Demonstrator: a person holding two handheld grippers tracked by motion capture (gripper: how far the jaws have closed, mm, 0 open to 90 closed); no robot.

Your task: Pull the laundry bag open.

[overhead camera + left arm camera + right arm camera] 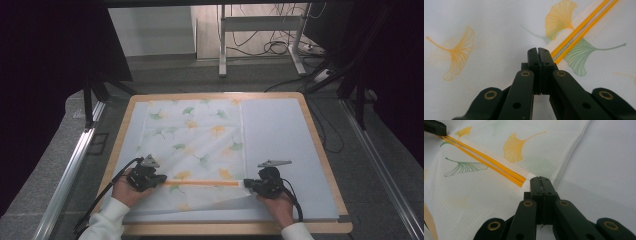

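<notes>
cloth: we work a thin white mesh cloth [197,145] printed with yellow and green leaves; it lies flat on the pale mat [280,135] of the worktop [320,150], left of centre, with its near edge folded up and over.
stripe: the orange double stripe [205,183] marks the line that runs between our two grips, near the front of the worktop.
left hand-held gripper [538,53]: jaws clenched, tips at the left end of the stripe; we judge a pinch of mesh sits between them, though the pads hide it.
right hand-held gripper [541,182]: jaws clenched on the right end, just where the stripe meets the hemmed corner of the cloth.
step: we judge this a fold in progress, the near edge being carried over the rest.
tension: we keep the stripe taut and straight between both grips; slack lets the mesh sag and crease.
motion: we move both hands together at the same height, then lay the edge down parallel to the far hem.
risk: the mesh is slippery and thin; uneven pull may slide it out of a grip or skew the fold.
release: we let go only once the cloth lies flat.
</notes>
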